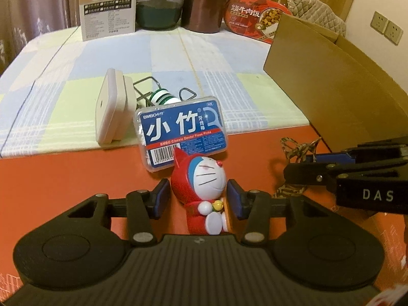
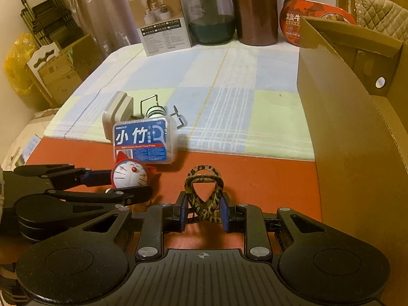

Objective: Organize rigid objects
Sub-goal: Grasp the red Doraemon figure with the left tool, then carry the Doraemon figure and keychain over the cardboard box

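A red-hooded Doraemon figure (image 1: 201,183) stands on the red tabletop (image 1: 63,178). My left gripper (image 1: 199,199) has it between its blue pads, and both pads sit against its sides. In the right wrist view the same left gripper (image 2: 132,183) clasps the figure's head (image 2: 130,176). My right gripper (image 2: 204,211) is shut on a leopard-print hair clip (image 2: 204,191), held upright just above the table. In the left wrist view the right gripper (image 1: 289,170) reaches in from the right with the clip (image 1: 293,148) partly hidden behind it.
A blue dental floss box (image 1: 181,137) leans right behind the figure. Behind the floss box are a white square case (image 1: 112,107) and a wire-clasp stopper (image 1: 160,97) on the checked cloth (image 1: 229,63). An open cardboard box (image 2: 344,140) stands at the right. A carton, jar, copper canister and red meal bowl line the far edge.
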Motion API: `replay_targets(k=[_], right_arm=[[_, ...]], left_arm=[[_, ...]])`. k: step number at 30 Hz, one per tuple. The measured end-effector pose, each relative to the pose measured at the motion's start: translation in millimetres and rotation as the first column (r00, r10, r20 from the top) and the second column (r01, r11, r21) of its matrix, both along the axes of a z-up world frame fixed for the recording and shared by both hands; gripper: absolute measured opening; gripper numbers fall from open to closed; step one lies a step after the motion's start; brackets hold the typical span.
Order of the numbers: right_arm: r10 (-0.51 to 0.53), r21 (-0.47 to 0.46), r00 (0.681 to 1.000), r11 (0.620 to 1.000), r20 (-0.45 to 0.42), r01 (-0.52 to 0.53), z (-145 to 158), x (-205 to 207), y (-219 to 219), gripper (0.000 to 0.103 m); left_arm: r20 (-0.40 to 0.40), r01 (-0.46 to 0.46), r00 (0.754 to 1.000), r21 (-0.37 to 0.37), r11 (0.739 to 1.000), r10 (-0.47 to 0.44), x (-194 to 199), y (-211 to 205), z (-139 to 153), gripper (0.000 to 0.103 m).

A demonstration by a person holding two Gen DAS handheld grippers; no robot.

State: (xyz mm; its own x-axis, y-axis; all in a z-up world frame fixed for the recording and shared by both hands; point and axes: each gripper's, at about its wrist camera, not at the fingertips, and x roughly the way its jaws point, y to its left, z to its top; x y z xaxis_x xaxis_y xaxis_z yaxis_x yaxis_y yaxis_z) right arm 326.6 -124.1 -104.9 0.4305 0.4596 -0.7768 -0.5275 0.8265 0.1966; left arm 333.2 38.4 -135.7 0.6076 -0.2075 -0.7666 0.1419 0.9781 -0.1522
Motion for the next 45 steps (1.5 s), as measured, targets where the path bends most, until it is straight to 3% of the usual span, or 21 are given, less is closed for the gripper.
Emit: replay_targets(k=[10, 22, 35, 45], right_arm=[[0.010, 0.014, 1.000, 1.000, 0.005, -0.010, 3, -2, 3, 0.022], [0.003, 0.031, 0.999, 1.000, 0.038, -0.005, 20, -6, 5, 0.022], [-0.010, 0.096, 0.983, 0.995, 0.182, -0.007, 81, -35, -4, 0.022], [-0.066, 0.137, 0.957, 0.990, 0.281, 0.028, 118, -55, -21, 0.022]], left_arm=[[0.002, 0.012, 1.000, 0.009, 1.000, -0.012, -6, -4, 5, 0.039], [0.060, -0.022, 0.998, -0.016, 1.000, 0.023, -16, 9, 36, 0.039], [0.173, -0.045, 0.983, -0.067, 0.997, 0.056, -37, 15, 105, 0.039], [0.225, -0.020, 0.974, -0.089, 0.996, 0.040, -47, -3, 133, 0.039]])
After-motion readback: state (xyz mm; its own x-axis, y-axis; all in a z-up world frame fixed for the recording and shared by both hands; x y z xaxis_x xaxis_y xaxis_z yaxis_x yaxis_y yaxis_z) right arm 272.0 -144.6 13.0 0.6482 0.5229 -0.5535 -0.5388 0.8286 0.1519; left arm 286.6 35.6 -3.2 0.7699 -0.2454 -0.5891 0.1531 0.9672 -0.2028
